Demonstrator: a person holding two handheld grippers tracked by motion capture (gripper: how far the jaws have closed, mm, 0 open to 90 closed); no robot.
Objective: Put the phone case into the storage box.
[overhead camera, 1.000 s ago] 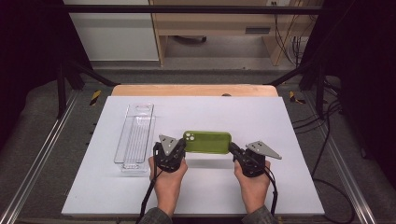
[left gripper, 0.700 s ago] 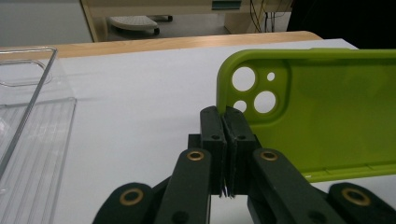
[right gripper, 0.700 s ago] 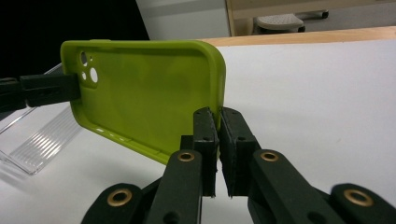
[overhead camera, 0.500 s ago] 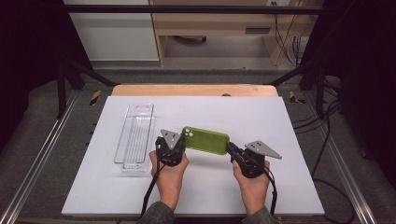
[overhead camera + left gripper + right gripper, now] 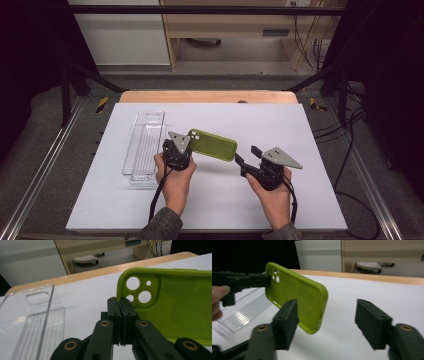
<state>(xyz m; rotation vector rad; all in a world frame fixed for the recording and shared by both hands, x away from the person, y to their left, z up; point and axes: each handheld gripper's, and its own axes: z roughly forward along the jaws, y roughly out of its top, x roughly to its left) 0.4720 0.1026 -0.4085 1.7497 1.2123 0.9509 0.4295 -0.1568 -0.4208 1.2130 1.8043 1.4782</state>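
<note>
While the clear tray lies flat at the left of the white table, the left gripper pinches the green phone case tight by its edge, right next to the camera holes. The case hangs in the air over the middle of the table, tipped down a little at its far end. To the right, the right gripper has just been opening, and its jaws now stand wide and hold nothing, with the case just past them. One small pinch now carries the whole case. I think it could twist or slip out and fall on the table.
</note>
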